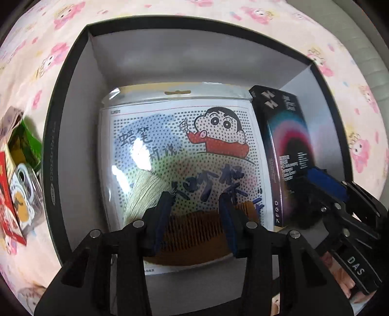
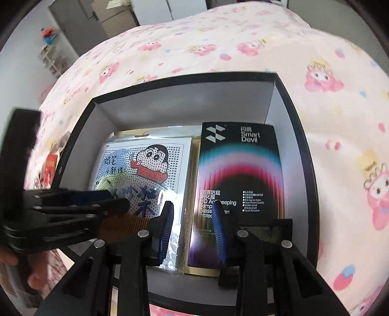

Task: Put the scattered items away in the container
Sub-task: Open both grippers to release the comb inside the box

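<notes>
Pink bedsheet [image 2: 218, 48], box [image 1: 80, 116] (both grippers [image 1: 197, 206] [image 2: 194, 218] above)

Both wrist views look down close into the box [image 1: 73, 80] [image 2: 301, 136]

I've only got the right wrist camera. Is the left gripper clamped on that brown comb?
Observer: No. The left gripper is open, and the comb lies on the cartoon packet.
Operator: Anything attached to the comb?
Observer: A pale tassel, fanned out across the packet.
Operator: What's outside the box?
Observer: A green packet and a clear pack with red printing lie on the bedspread beside the box.
</notes>
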{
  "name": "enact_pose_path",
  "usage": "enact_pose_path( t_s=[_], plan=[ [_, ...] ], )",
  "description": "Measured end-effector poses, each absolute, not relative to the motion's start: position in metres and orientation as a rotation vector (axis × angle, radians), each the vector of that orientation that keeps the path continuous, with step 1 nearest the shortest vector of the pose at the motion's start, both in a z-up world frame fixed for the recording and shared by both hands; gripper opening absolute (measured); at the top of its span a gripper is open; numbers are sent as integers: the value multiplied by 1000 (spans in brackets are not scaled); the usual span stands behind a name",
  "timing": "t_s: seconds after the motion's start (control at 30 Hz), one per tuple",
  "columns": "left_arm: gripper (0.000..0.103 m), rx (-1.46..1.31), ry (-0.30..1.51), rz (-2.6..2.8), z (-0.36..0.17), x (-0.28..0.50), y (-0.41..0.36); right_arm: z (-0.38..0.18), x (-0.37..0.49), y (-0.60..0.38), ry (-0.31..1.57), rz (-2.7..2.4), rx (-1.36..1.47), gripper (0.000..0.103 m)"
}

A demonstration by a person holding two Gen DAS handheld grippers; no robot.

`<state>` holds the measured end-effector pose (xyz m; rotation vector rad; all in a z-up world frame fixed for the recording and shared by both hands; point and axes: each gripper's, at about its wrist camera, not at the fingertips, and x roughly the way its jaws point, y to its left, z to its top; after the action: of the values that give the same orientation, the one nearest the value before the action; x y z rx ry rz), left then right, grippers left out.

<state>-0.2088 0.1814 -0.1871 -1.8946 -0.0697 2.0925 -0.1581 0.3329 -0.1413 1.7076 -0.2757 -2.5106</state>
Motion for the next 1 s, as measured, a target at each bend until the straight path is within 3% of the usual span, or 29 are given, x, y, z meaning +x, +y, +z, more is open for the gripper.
enact_pose_path(
  t_s=[0.2, 0.73, 1.0],
  plan=[
    [41, -1868, -168, 1998, -183, -201, 176, -145, -161, 320, -220, -2490, 1722, 28],
    [45, -1871, -131, 1952, -184, -189, 180, -153, -153, 308, -79, -2496, 1750, 30],
    [45, -1802, -126, 2008, -170, -187, 173, -155, -154, 309, -96, -2455, 1762, 30]
  ],
)
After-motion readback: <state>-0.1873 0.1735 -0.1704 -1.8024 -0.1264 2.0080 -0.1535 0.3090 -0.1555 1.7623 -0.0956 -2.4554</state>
